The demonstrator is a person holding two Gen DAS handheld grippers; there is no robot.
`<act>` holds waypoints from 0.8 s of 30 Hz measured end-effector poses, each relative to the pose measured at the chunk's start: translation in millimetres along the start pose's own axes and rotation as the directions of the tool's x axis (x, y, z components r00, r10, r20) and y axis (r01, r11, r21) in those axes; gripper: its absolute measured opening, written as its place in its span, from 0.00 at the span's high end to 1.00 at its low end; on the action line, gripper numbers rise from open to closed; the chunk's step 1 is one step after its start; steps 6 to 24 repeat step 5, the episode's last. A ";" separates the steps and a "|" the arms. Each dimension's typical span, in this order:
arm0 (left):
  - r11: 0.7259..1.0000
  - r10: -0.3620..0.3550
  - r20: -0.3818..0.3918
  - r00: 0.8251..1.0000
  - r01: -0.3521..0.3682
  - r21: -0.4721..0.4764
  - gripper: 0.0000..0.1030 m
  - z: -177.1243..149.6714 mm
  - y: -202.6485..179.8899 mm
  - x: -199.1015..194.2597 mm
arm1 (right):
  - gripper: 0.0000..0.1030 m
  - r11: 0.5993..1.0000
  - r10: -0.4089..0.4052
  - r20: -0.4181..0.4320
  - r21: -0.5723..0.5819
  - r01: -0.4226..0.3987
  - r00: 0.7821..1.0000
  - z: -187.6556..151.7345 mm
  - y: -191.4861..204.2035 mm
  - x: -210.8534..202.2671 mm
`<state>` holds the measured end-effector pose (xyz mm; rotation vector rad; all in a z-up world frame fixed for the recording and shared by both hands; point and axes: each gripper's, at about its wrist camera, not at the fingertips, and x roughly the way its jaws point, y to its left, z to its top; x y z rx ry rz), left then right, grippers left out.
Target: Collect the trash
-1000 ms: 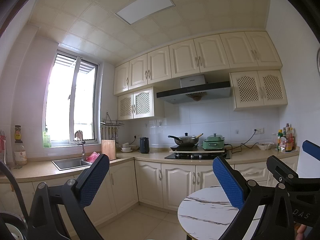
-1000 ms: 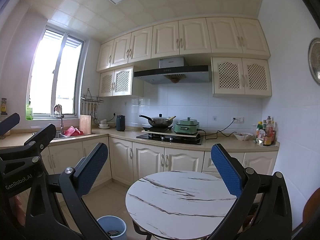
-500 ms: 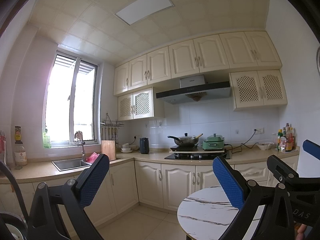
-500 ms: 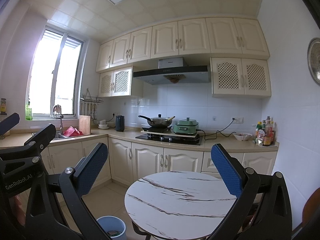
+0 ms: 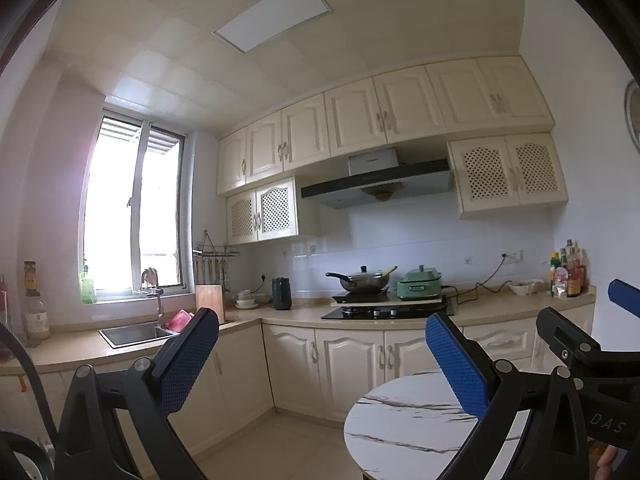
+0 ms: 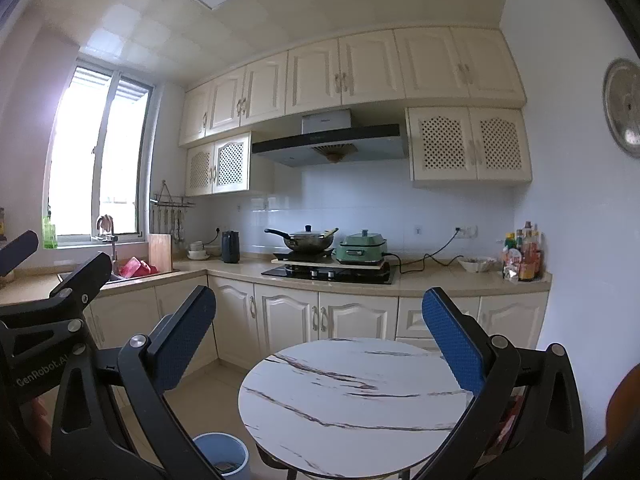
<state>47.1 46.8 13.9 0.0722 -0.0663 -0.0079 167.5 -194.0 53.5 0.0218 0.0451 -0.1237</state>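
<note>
Both grippers are held high and level, pointing into the kitchen, probably to survey the room. The left gripper (image 5: 322,354) has its jaws wide apart and holds nothing; the right gripper (image 6: 318,340) is the same. The round marble counter (image 6: 352,392) shows a bare top, with no trash visible on it. A blue bin (image 6: 221,454) stands on the floor just beside the counter's left edge, with something dark inside. This fits both a finished collection and one where the trash lies out of view.
</note>
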 end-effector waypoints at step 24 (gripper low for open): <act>1.000 -0.012 -0.007 1.000 0.012 0.015 0.00 -2.6 -0.2 10.2 | 0.00 1.000 -0.005 -0.008 0.020 0.005 1.000 -3.6 -10.8 3.4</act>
